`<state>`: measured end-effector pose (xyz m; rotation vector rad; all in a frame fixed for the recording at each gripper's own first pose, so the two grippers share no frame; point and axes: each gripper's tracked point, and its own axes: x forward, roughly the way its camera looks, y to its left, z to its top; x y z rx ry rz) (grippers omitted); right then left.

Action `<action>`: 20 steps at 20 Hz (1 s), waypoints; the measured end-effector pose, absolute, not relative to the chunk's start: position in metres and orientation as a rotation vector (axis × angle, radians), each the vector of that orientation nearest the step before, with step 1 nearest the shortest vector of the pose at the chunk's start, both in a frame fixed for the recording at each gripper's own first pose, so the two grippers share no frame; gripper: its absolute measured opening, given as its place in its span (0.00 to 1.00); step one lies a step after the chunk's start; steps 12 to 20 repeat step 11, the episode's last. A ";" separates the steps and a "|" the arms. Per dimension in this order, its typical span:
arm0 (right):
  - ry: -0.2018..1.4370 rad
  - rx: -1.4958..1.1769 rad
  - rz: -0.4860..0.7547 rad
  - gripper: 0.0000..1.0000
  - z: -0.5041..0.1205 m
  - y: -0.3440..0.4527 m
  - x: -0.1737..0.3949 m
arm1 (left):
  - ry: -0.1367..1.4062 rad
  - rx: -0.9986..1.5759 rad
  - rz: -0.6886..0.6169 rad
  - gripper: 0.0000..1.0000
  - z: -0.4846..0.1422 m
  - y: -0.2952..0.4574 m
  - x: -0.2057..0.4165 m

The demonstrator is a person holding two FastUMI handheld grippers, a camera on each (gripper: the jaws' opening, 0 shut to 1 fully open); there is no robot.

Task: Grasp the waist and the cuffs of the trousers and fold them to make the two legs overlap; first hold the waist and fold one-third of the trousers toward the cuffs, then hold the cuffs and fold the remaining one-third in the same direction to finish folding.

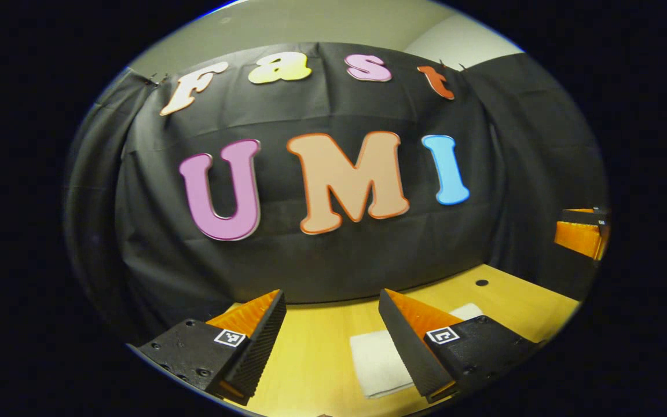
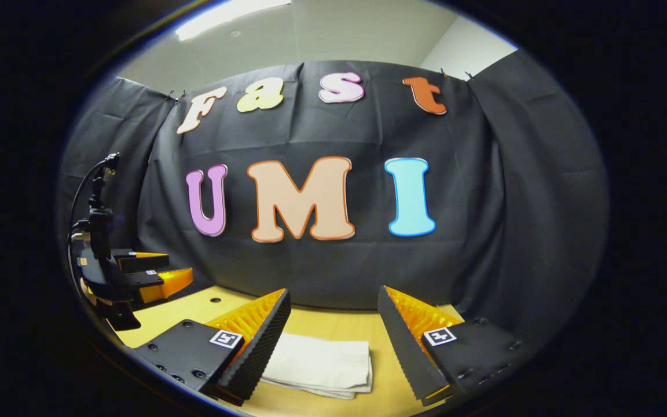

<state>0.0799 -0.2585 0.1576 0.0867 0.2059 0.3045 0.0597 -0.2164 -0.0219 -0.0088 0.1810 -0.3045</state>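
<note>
Lying folded flat on table, trousers w/ long axis crosswise.

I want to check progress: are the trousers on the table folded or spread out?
Folded. The trousers lie as a compact stack on the table, with layered edges showing at one side in the right gripper view.

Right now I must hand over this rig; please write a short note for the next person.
Left claw: open, empty, above the table.
Right claw: open, empty, also raised.
White trousers: lying on the table as a compact folded stack, in front of both claws.
Done: the folds appear finished.
Left: probably nothing; just check that the stack is neat.
</note>
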 end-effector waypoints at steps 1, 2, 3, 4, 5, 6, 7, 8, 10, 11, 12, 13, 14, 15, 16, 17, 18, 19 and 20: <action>0.184 0.089 0.306 0.97 0.166 -0.251 0.081 | 0.175 -0.024 -0.279 0.99 -0.015 -0.202 0.058; 0.162 0.088 0.309 0.98 0.175 -0.242 0.080 | 0.169 -0.036 -0.255 0.97 -0.010 -0.188 0.054; 0.141 0.084 0.309 0.98 0.182 -0.235 0.080 | 0.165 -0.047 -0.235 1.00 -0.008 -0.177 0.052; 0.122 0.081 0.311 0.96 0.187 -0.229 0.078 | 0.160 -0.054 -0.216 0.97 -0.008 -0.170 0.049; 0.112 0.078 0.311 0.98 0.189 -0.223 0.077 | 0.160 -0.059 -0.198 0.96 -0.009 -0.159 0.047; 0.111 0.077 0.313 0.97 0.190 -0.217 0.075 | 0.159 -0.059 -0.186 0.97 -0.010 -0.151 0.045; 0.114 0.080 0.316 0.96 0.190 -0.212 0.073 | 0.161 -0.058 -0.174 1.00 -0.012 -0.144 0.043; 0.121 0.085 0.317 0.96 0.188 -0.208 0.071 | 0.163 -0.054 -0.162 0.97 -0.014 -0.138 0.041; 0.132 0.101 0.314 0.98 0.187 -0.202 0.068 | 0.163 -0.049 -0.144 0.96 -0.017 -0.127 0.037; 0.137 0.104 0.310 0.98 0.187 -0.201 0.066 | 0.160 -0.045 -0.137 0.96 -0.016 -0.123 0.035; 0.137 0.104 0.310 0.98 0.187 -0.201 0.066 | 0.160 -0.045 -0.137 0.96 -0.016 -0.123 0.035; 0.137 0.104 0.310 0.98 0.187 -0.201 0.066 | 0.160 -0.045 -0.137 0.96 -0.016 -0.123 0.035; 0.137 0.104 0.310 0.98 0.187 -0.201 0.066 | 0.160 -0.045 -0.137 0.96 -0.016 -0.123 0.035; 0.137 0.104 0.310 0.98 0.187 -0.201 0.066 | 0.160 -0.045 -0.137 0.96 -0.016 -0.123 0.035; 0.137 0.104 0.310 0.98 0.187 -0.201 0.066 | 0.160 -0.045 -0.137 0.96 -0.016 -0.123 0.035; 0.137 0.104 0.310 0.98 0.187 -0.201 0.066 | 0.160 -0.045 -0.137 0.96 -0.016 -0.123 0.035; 0.137 0.104 0.310 0.98 0.187 -0.201 0.066 | 0.160 -0.045 -0.137 0.96 -0.016 -0.123 0.035; 0.137 0.104 0.310 0.98 0.187 -0.201 0.066 | 0.160 -0.045 -0.137 0.96 -0.016 -0.123 0.035; 0.137 0.104 0.310 0.98 0.187 -0.201 0.066 | 0.160 -0.045 -0.137 0.96 -0.016 -0.123 0.035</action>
